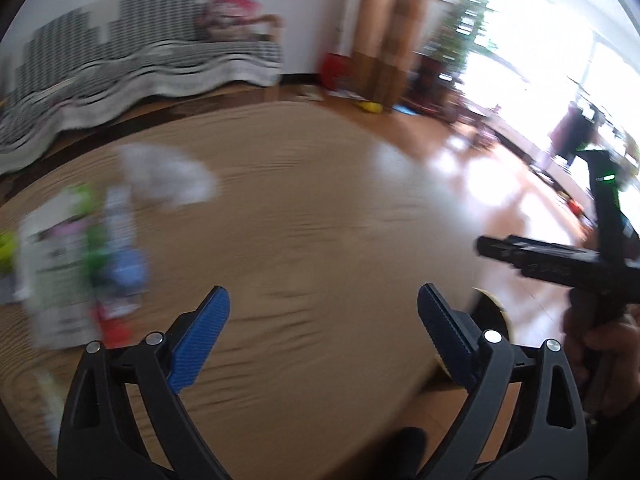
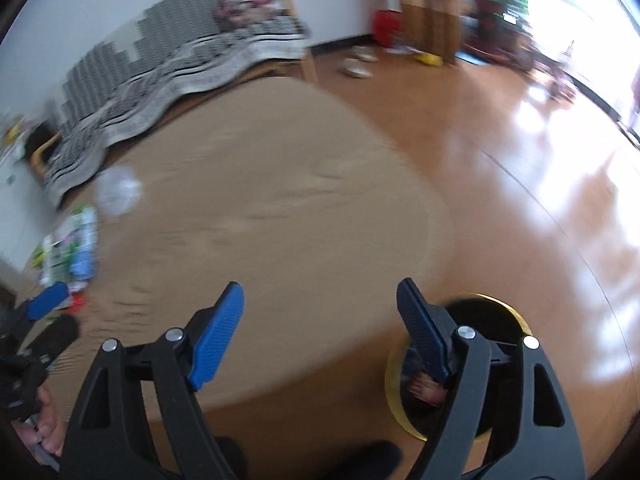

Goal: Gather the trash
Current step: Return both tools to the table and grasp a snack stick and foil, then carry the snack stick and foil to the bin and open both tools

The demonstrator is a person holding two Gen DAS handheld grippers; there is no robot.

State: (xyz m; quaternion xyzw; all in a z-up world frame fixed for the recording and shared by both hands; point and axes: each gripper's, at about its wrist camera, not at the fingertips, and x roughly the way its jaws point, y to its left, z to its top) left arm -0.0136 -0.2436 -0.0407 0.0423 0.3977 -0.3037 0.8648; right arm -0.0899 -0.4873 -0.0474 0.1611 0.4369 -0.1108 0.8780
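One crumpled white wad (image 1: 170, 178) and one blurred heap of wrappers (image 1: 80, 256) lie on the table (image 1: 320, 200), ahead-left of both grippers. Left gripper (image 1: 324, 320) and right gripper (image 2: 320, 316) stand spread, empty, touching nothing.

A home living room: draped sofa (image 1: 140, 68), curtain (image 1: 384, 32), wooden floor (image 2: 500, 152).

A round tan worktop (image 1: 320, 208) with a rippled grain carries the things. Near its far left edge lies a blurred heap of packaging (image 1: 80, 264) in white, green, blue and red, and just beyond it a crumpled clear plastic bag (image 1: 168, 176). The rest of the surface shows bare. Beside the worktop's near right edge, a gold-rimmed black bin (image 2: 472, 364) stands on the glossy wooden floor (image 2: 540, 200).
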